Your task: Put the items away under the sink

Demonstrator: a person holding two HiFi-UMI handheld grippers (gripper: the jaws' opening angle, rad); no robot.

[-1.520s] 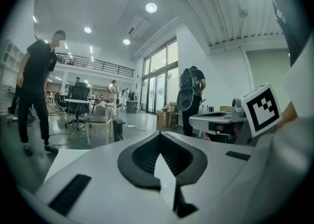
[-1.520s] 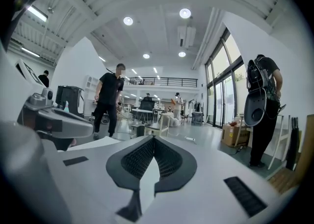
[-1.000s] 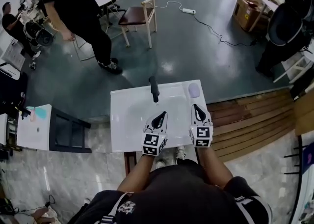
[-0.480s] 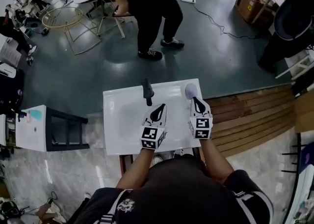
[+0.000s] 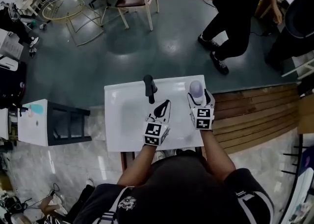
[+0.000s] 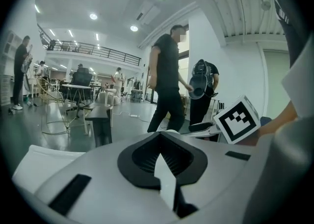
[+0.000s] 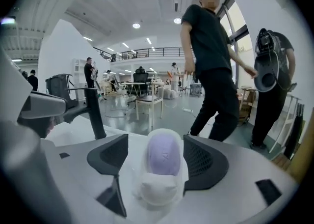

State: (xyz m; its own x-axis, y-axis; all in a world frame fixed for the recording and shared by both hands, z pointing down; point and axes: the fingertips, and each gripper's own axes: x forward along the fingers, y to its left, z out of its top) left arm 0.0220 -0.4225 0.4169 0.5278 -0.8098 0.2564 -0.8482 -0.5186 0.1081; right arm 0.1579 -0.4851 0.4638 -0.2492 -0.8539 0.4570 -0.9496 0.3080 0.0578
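A small lilac-and-white item (image 5: 196, 88) lies at the back right corner of the white sink top (image 5: 122, 125). My right gripper (image 5: 198, 97) reaches around it. Its jaws have just been opening, and the item (image 7: 163, 155) lies between them with a gap on each side. In the right gripper view the gripper (image 7: 156, 152) shows its two dark pads apart. My left gripper (image 5: 165, 104) hovers over the basin just right of the black faucet (image 5: 149, 88), with its jaws together (image 6: 159, 140) and nothing in them.
A person in black (image 5: 235, 12) walks across the grey floor behind the sink, at the upper right. A wooden chair (image 5: 140, 4) and a wire-frame table stand further back. Wooden decking (image 5: 255, 115) runs to the right, and a white-topped black stand (image 5: 39, 122) is at the left.
My right gripper has moved forward to the lilac item and its jaws now stand apart around it. The left gripper has edged forward. The person has walked from left to right.
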